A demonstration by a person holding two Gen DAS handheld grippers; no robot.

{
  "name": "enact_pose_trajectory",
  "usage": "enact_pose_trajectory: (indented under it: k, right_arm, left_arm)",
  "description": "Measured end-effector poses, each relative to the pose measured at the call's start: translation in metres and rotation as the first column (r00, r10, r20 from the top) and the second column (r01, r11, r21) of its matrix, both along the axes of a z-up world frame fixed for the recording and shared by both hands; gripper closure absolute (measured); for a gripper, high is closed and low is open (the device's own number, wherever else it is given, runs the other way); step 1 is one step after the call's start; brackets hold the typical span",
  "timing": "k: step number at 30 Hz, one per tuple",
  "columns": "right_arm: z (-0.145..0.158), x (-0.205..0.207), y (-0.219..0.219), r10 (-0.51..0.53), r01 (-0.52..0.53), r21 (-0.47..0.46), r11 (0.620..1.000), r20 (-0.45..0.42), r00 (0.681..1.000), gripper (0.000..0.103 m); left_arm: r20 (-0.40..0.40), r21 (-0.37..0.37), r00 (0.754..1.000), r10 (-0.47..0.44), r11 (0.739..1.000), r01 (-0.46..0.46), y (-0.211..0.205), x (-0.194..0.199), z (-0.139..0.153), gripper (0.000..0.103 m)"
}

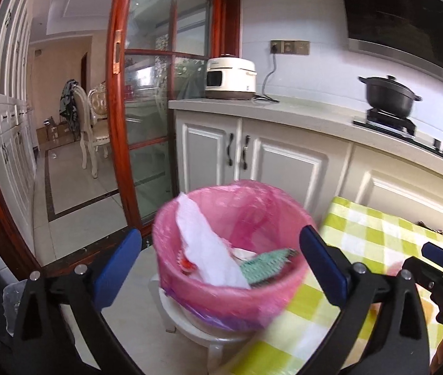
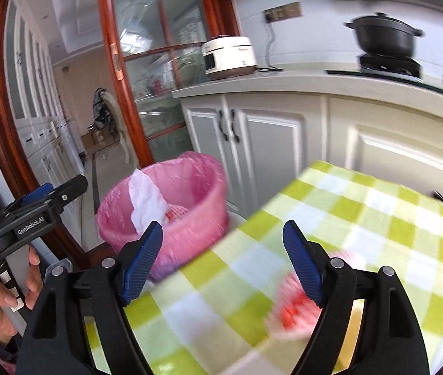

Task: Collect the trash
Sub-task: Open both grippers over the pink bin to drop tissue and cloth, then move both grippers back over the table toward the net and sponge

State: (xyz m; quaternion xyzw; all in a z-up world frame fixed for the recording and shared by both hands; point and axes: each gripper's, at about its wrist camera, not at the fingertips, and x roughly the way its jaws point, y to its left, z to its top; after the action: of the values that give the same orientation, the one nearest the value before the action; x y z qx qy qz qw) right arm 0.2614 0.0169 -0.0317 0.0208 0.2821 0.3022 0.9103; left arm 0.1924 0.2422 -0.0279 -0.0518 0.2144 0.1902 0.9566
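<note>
Pink-lined trash bin (image 1: pixel 234 250): holds white tissue (image 1: pixel 208 250), wrappers. Left gripper (image 1: pixel 221 256) fingers wide, empty; right gripper (image 2: pixel 223 259) likewise, above checked bench (image 2: pixel 362 218).

Pink-lined bin (image 1: pixel 230 256), tissue (image 1: pixel 208 250) and wrappers inside

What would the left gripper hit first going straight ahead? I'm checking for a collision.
Probably the pink-lined trash bin: it sits centred between the open left gripper fingers, just ahead. Depth is uncertain.
</note>
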Motion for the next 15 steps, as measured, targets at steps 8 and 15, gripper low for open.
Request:
enact_pose_trajectory:
  k: [8, 15]
  right_arm:
    - [-0.012, -0.025, -0.063, -0.085, 0.085, 0.003, 0.996, -0.009, 0.996, 0.021]
    - [-0.038, -0.035, -0.113, -0.171, 0.169, -0.044, 0.985, -0.035, 0.985, 0.021]
  left_arm:
    - [-0.021, -0.051, 0.999, -0.046, 0.998, 0.045, -0.047, -0.018, -0.015, 0.005]
    - [-0.022, -0.061, 0.995, -0.095, 0.994, 0.094, -0.086, -0.032, -0.038, 0.005]
